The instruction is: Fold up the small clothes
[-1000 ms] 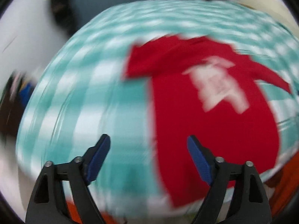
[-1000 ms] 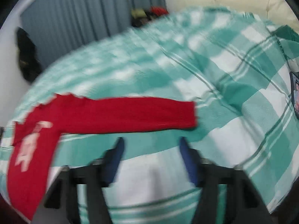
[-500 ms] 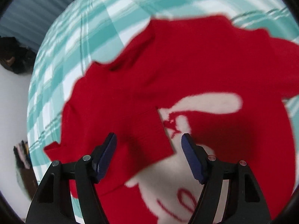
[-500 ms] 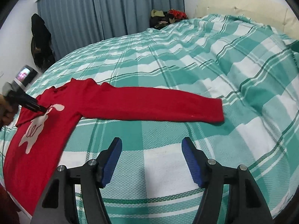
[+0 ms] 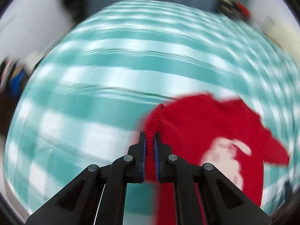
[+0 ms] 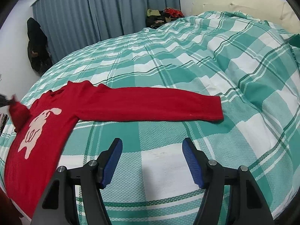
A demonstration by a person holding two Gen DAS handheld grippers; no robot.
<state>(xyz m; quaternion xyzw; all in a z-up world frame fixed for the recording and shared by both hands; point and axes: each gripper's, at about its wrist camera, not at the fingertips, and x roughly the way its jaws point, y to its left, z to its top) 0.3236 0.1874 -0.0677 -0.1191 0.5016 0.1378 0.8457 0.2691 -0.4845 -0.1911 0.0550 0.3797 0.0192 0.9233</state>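
A small red sweater (image 6: 61,112) with a pale animal print lies on the green checked bed (image 6: 187,65). One sleeve (image 6: 159,105) stretches flat to the right. My left gripper (image 5: 150,140) is shut on the other sleeve's end (image 5: 152,131) and holds it up off the bed; the sweater body (image 5: 215,140) lies to its right. In the right wrist view that raised sleeve (image 6: 17,112) shows at the far left. My right gripper (image 6: 152,161) is open and empty, above the bed, nearer me than the flat sleeve.
Blue-grey curtains (image 6: 105,11) hang behind the bed. A dark garment (image 6: 36,46) hangs at the left wall. A pile of clothes (image 6: 163,15) sits at the far side. A cream headboard (image 6: 234,1) is at the right.
My left gripper has closed on the sleeve end and lifted it, swinging away from the sweater's chest. My right gripper has stayed open and almost still.
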